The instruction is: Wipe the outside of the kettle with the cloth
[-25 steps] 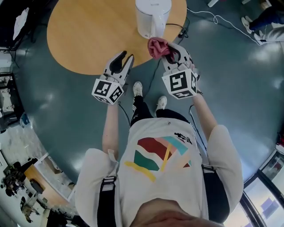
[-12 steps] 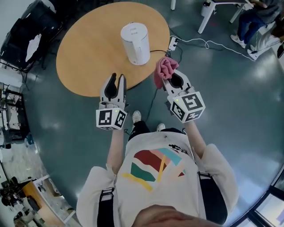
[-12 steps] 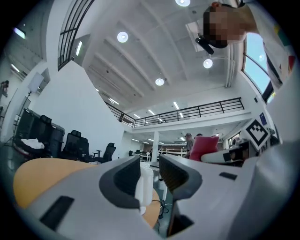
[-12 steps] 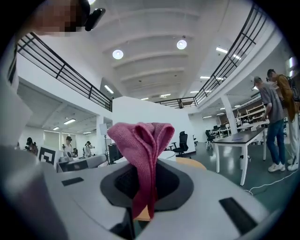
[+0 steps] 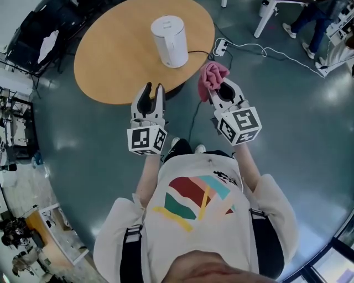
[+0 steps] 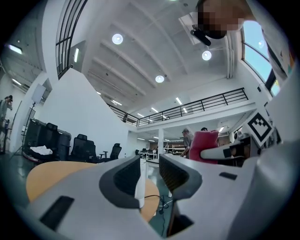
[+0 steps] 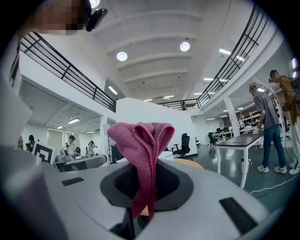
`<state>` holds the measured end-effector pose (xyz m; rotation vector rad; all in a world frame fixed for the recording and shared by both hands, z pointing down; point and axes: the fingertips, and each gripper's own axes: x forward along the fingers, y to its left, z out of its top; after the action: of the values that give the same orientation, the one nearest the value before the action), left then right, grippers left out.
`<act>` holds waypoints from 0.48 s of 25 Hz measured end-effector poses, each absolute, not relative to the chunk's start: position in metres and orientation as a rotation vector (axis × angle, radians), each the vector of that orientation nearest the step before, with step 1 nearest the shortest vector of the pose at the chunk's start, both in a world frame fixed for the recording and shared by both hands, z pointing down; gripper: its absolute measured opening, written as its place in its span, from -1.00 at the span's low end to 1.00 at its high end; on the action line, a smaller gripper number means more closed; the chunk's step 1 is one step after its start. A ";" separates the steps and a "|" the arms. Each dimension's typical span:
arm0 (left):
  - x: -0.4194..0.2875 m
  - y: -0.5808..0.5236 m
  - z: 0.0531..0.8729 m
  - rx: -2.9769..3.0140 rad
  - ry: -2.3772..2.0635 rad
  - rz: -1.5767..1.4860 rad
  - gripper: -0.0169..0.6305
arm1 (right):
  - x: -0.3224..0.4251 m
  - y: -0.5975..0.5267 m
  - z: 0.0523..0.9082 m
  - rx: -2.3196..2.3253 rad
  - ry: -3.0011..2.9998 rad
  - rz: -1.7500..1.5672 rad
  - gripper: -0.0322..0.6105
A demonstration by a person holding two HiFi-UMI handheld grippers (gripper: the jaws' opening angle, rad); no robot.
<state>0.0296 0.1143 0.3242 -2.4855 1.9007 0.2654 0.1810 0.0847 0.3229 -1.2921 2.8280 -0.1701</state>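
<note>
The white kettle (image 5: 169,40) stands upright on the round wooden table (image 5: 110,61), its cord trailing off the near edge. Both grippers hover over the floor, short of the table's near edge and apart from the kettle. My right gripper (image 5: 217,88) is shut on a bunched pink cloth (image 5: 212,74), which sticks up from between the jaws (image 7: 142,146). My left gripper (image 5: 153,88) is level with it on the left, shut and holding nothing. In the left gripper view a sliver of the kettle (image 6: 139,186) shows past the jaws.
A power strip (image 5: 221,47) and white cables lie on the floor right of the table. A white-legged desk (image 5: 265,16) and people stand at the far right. Black chairs and gear (image 5: 33,33) crowd the far left. The person's shoes (image 5: 185,146) are below the grippers.
Both grippers have lifted and drawn back from the table toward the person. The cloth, which was close beside the kettle's base, is now well clear of it. The right gripper has rolled.
</note>
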 end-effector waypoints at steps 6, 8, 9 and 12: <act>0.034 0.117 0.319 -2.451 1.907 0.256 -0.43 | 0.184 0.089 0.331 -1.333 2.853 -0.129 -0.76; 0.036 0.118 0.318 -2.441 1.903 0.247 -0.43 | 0.184 0.090 0.333 -1.325 2.859 -0.128 -0.76; 0.037 0.118 0.319 -2.440 1.902 0.243 -0.43 | 0.185 0.090 0.334 -1.319 2.860 -0.133 -0.76; 0.037 0.116 0.325 -2.445 1.906 0.243 -0.43 | 0.185 0.087 0.340 -1.316 2.862 -0.133 -0.75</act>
<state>0.0373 0.1157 0.3252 -2.4446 1.9063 0.2433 0.1851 0.0865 0.3399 -1.3159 2.8617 -0.1334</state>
